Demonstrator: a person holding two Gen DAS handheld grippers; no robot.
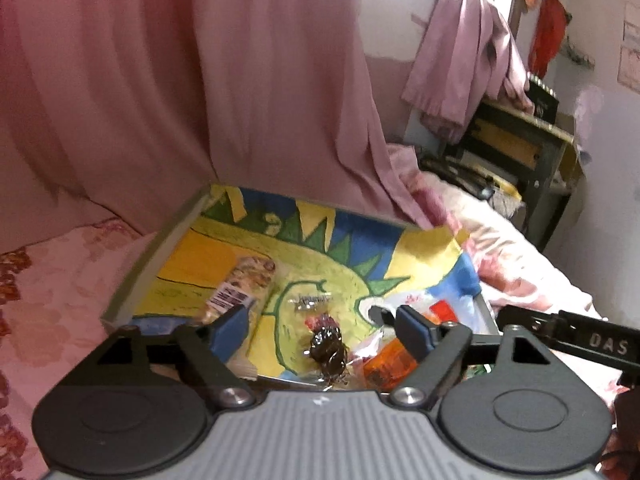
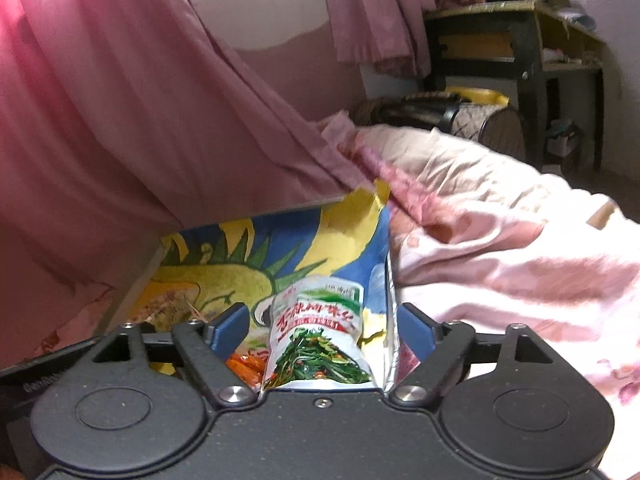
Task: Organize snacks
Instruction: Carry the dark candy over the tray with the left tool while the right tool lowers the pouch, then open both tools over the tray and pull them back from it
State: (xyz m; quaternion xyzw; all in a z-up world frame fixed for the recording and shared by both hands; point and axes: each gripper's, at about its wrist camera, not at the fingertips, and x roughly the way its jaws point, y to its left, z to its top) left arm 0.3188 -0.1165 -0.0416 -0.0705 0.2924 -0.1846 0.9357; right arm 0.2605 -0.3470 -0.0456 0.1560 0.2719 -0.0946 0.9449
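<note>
Snacks lay scattered on painted tray [image 1: 168, 252] on bed. Green vegetable pouch [image 2: 320, 344] sat between spread fingers of right gripper [image 2: 320, 328], near tray's right rim; looked lined up for grasp, not clenched. Left gripper [image 1: 320, 328] was released, hovering over dark wrapped sweet [image 1: 328, 346] mid-tray, likely next pick. Barcoded pastry pack [image 1: 240, 284] lay toward tray's left side, orange packet [image 1: 390, 364] right of sweet.

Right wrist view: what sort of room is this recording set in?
Most likely a bedroom: a floral quilt spread on a bed, pink curtains hanging alongside, and a dark shelf unit against the far wall.
</note>
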